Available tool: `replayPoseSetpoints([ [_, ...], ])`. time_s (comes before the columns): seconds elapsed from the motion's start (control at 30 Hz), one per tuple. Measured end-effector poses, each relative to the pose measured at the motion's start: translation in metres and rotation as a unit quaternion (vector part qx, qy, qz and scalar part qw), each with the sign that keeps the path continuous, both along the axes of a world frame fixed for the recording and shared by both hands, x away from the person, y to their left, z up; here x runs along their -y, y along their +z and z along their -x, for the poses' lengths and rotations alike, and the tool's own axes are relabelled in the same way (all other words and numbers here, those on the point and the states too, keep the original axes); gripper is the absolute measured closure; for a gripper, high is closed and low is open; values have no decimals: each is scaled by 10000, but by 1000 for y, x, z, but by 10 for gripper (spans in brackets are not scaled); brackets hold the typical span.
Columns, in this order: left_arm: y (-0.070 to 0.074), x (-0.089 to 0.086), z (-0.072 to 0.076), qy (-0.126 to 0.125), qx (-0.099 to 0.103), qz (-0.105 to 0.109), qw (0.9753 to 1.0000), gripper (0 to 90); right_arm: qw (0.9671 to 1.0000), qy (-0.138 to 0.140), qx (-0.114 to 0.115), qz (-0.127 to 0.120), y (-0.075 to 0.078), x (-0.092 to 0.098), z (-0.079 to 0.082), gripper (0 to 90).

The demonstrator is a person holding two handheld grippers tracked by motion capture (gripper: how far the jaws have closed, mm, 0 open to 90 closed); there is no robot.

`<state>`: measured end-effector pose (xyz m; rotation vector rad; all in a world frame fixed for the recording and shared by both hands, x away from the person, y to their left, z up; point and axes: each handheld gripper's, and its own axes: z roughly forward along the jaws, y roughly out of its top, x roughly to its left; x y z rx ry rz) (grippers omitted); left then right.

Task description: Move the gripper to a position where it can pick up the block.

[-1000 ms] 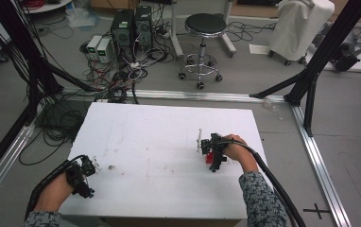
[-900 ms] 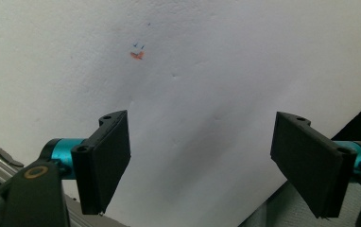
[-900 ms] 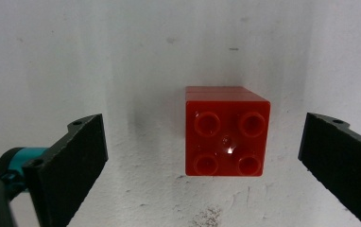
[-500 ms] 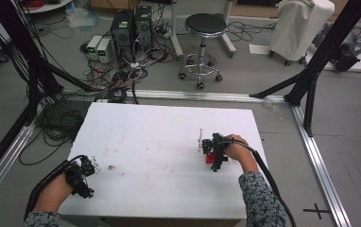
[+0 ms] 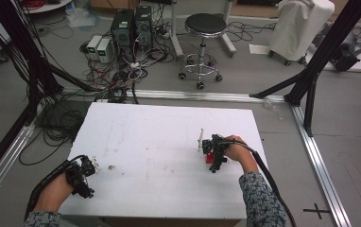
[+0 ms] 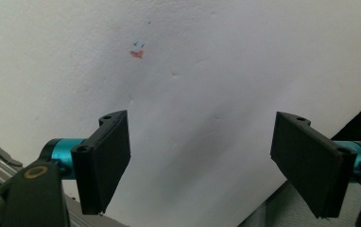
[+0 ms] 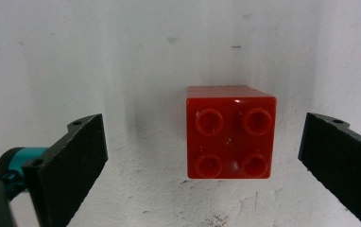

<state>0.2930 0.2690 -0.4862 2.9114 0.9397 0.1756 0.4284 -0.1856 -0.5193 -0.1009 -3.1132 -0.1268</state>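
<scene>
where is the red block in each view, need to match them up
High view: the red block sits right of the table's centre, under the right gripper.
Right gripper view: the block lies studs up between the open jaws, nearer the right one, touching neither.
Left gripper view: not in it.
Shared landmark: the white table, behind the block and beneath the left jaws.

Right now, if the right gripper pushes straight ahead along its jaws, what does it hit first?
Probably the red brick, lying between the open jaws of the right gripper, nearer one jaw; the white table lies beneath.
</scene>
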Motion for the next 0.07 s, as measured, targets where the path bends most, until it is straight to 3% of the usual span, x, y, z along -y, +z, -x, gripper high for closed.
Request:
replayPoseSetpoints([
  [0.07,0,0,0,-3,-1,-2,10000,210,10000,-13,-11,-11,0,0,0,12],
])
